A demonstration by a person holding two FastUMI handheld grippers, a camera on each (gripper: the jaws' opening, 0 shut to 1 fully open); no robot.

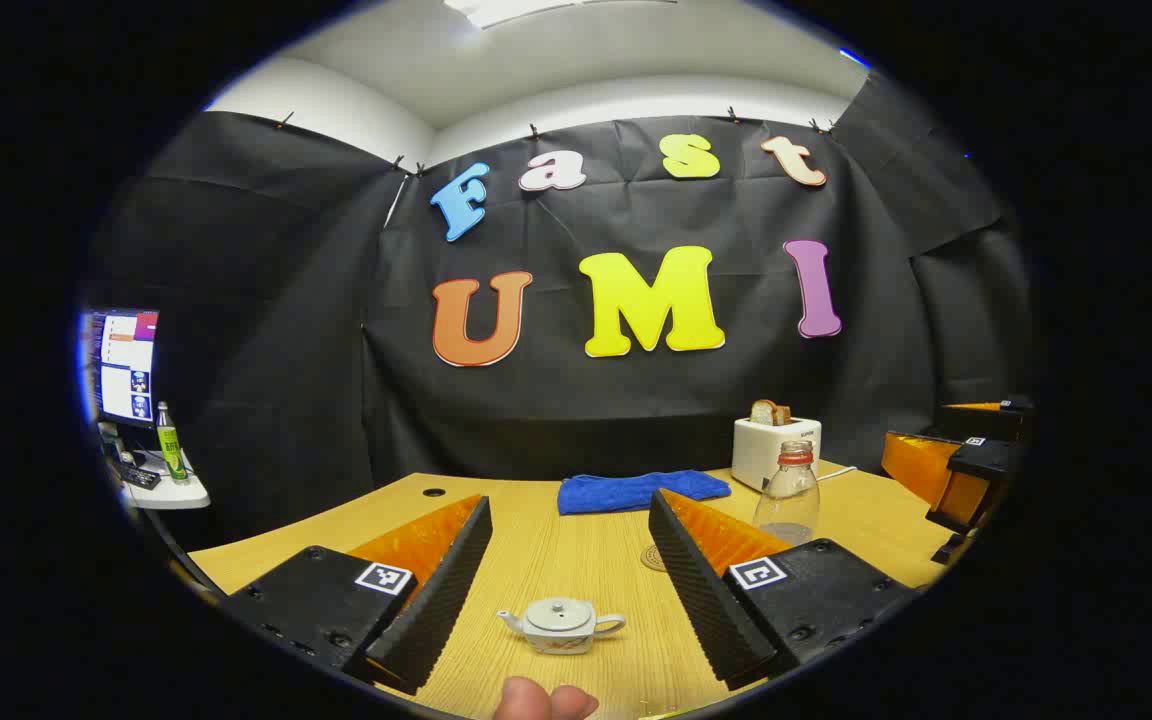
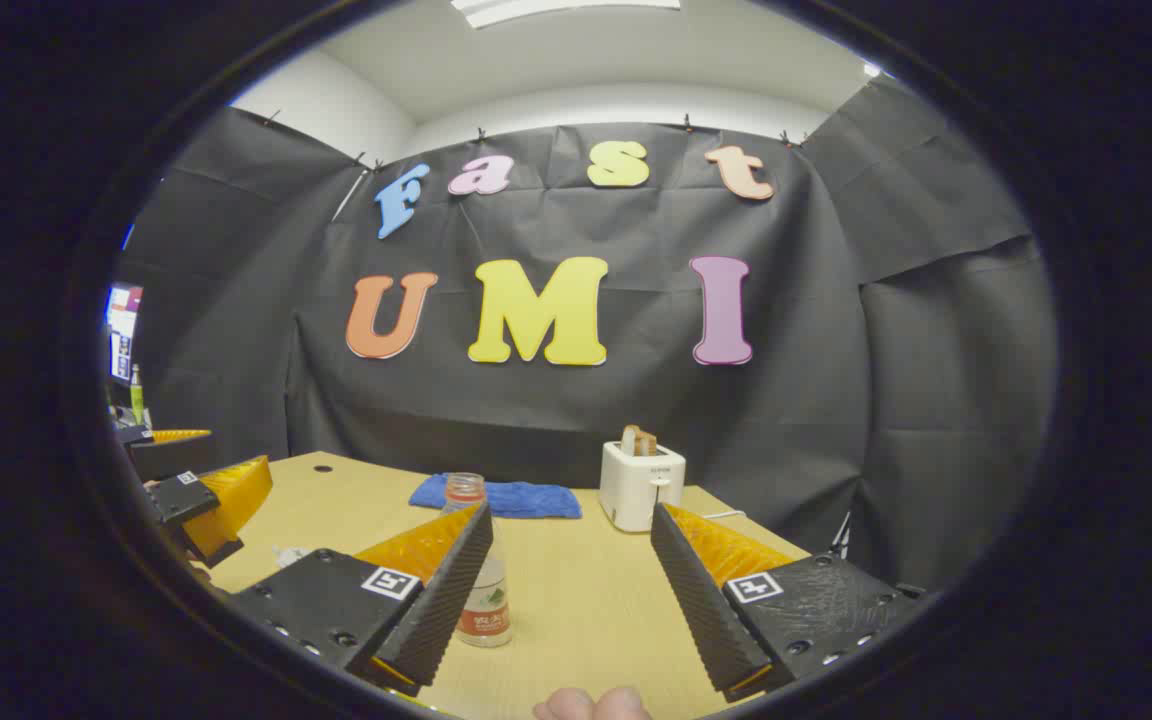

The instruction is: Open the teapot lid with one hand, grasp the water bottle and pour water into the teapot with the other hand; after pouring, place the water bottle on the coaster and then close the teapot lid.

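Note:
A small white teapot point(image 1: 561, 625) with its lid on stands on the wooden table point(image 1: 556, 560), low between the fingers of my open left gripper point(image 1: 570, 500). The clear water bottle point(image 1: 788, 495) with a red neck stands to the right, behind that gripper's right finger. A round coaster point(image 1: 652, 557) peeks out beside the same finger. In the right gripper view the bottle point(image 2: 478, 575) stands upright just inside the left finger of my open right gripper point(image 2: 569, 512), partly hidden by it. Neither gripper touches anything.
A blue cloth point(image 1: 641, 490) and a white toaster point(image 1: 774, 450) holding bread sit at the table's back. The right gripper point(image 1: 966, 470) hovers at the table's right edge. A monitor point(image 1: 121, 365) and a green bottle point(image 1: 169, 440) stand on a side shelf at left.

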